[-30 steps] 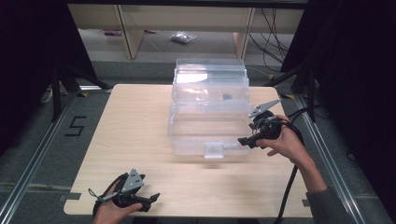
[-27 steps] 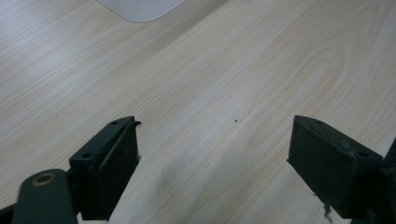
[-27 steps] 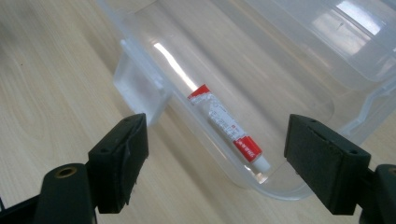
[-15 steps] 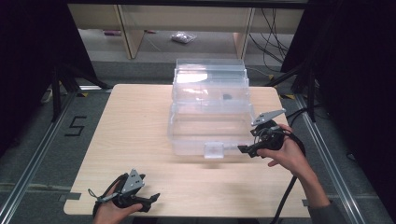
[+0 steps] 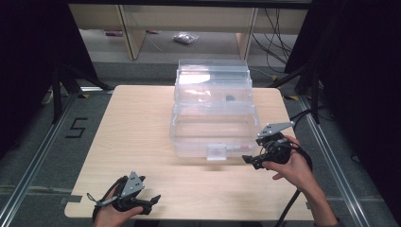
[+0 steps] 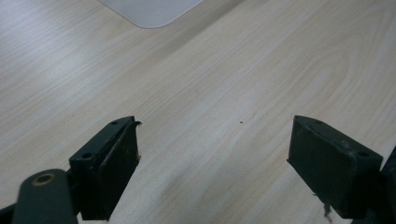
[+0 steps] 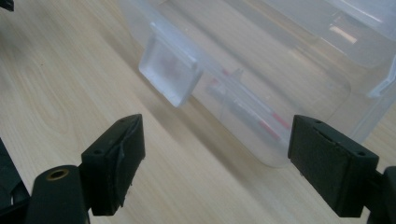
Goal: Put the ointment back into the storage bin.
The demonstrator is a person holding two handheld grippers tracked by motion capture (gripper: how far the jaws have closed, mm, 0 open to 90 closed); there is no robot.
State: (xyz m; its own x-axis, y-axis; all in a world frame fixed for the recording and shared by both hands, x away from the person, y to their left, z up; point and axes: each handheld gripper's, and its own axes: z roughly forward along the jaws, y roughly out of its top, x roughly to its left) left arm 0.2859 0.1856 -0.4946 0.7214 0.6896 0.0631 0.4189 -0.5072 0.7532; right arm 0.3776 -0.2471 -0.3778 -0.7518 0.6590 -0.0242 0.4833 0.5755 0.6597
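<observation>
Right gripper (image 5: 250,160) wide open, jaws just opening further, empty, beside the clear box's (image 5: 215,124) latch (image 7: 170,76).

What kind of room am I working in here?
Most likely a lab recording cell: a bare wooden table with a clear plastic box, black curtains, loose cables and a floor mark "5".

Open tool (image 7: 215,163) faces clear box's (image 7: 289,70) latch (image 7: 170,74).
</observation>
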